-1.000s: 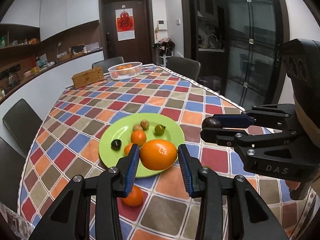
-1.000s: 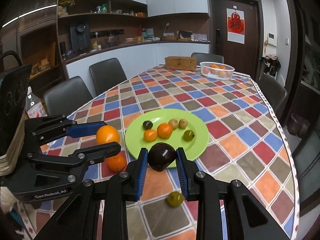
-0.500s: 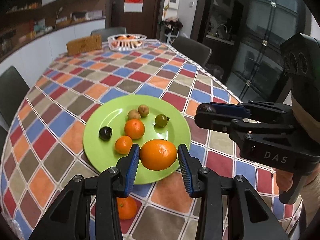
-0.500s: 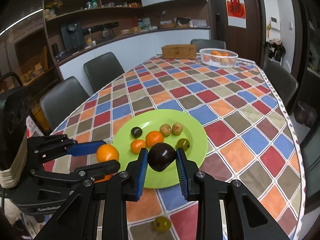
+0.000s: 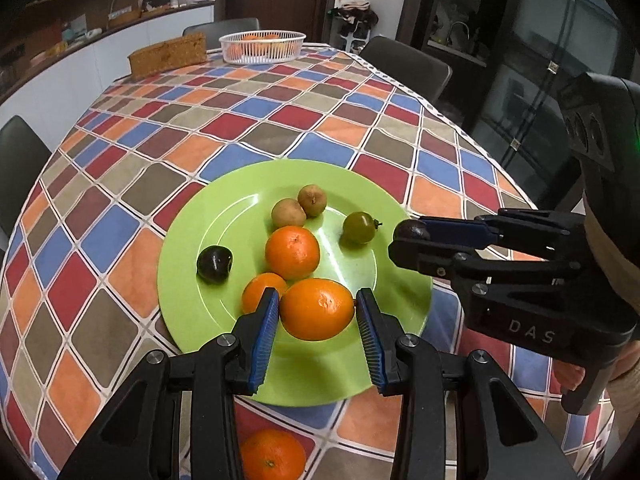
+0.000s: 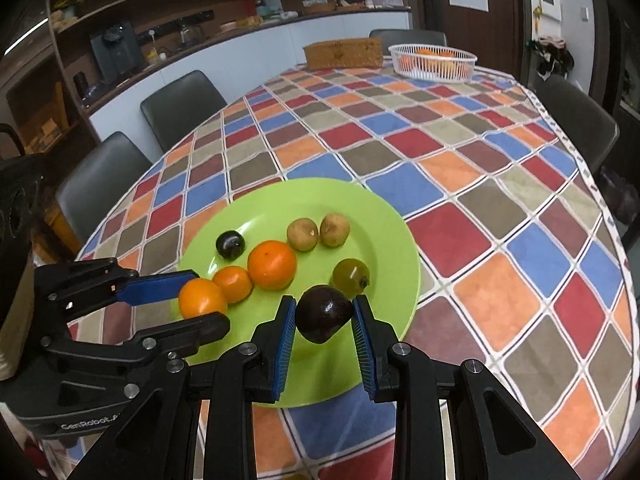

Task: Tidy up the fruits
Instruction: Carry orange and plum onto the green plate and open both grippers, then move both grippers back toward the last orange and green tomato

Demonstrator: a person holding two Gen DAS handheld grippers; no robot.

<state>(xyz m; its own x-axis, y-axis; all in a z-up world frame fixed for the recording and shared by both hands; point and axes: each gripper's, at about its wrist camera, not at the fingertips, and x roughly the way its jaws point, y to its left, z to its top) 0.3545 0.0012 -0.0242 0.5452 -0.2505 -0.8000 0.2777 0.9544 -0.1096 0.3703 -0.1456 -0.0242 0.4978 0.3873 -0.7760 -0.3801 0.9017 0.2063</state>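
Note:
A green plate (image 5: pixel 224 216) (image 6: pixel 280 208) lies on the checked tablecloth and holds two oranges, two brown fruits, a green fruit (image 5: pixel 359 227) and a dark plum (image 5: pixel 214 264). My left gripper (image 5: pixel 317 314) is shut on a large orange (image 5: pixel 316 309) over the plate's near part; it also shows in the right wrist view (image 6: pixel 202 300). My right gripper (image 6: pixel 323 316) is shut on a dark purple fruit (image 6: pixel 323 313) over the plate's near right edge; it shows in the left wrist view (image 5: pixel 411 230) too.
One more orange (image 5: pixel 272 454) lies on the cloth under my left gripper. A white basket of oranges (image 5: pixel 262 46) and a wicker box (image 5: pixel 168 54) stand at the far end. Dark chairs (image 6: pixel 180 100) ring the table.
Both grippers have moved forward and down over the plate, each still holding its fruit. The plate now looks closer and larger.

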